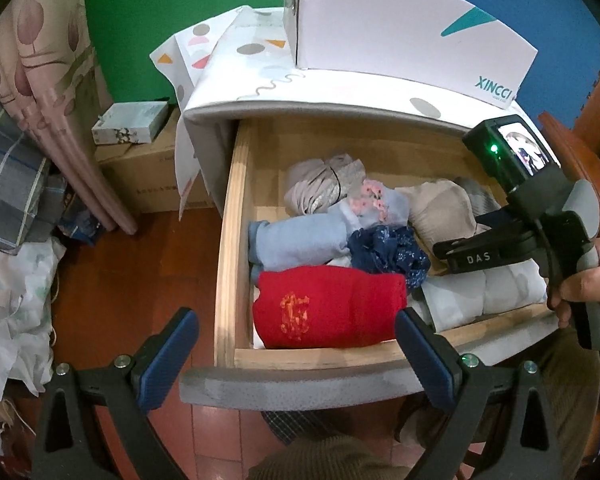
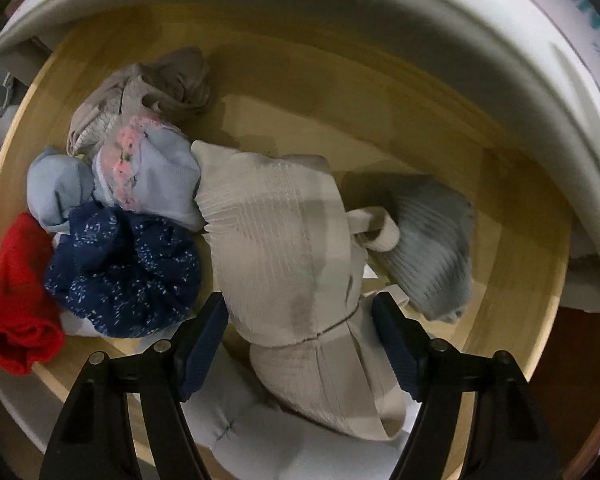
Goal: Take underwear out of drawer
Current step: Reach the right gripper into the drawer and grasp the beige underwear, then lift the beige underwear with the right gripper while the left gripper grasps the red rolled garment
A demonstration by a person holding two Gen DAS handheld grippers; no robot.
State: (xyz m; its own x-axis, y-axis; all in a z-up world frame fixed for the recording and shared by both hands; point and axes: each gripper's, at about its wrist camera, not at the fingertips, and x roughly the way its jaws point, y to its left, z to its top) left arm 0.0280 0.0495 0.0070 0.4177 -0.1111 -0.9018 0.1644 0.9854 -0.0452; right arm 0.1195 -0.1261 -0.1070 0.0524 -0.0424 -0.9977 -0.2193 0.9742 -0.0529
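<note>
The wooden drawer [image 1: 226,240] stands pulled open and holds several rolled garments: a red one [image 1: 328,314], a light blue one [image 1: 296,240], a navy dotted one [image 1: 388,254], a beige ribbed one [image 1: 440,208]. My left gripper [image 1: 296,360] is open and empty, held in front of the drawer's front edge. My right gripper [image 2: 300,344] is open inside the drawer, its pads [image 2: 204,348] on either side of the beige ribbed garment [image 2: 284,248], not closed on it. The navy piece [image 2: 128,272] lies just to its left, a grey ribbed one [image 2: 432,248] to its right.
A white box marked XINCCI [image 1: 404,24] sits on the white cabinet top [image 1: 260,96]. A cardboard box [image 1: 148,176] and a curtain [image 1: 48,80] stand to the left on the red floor. The right hand-held unit [image 1: 540,236] reaches in from the right.
</note>
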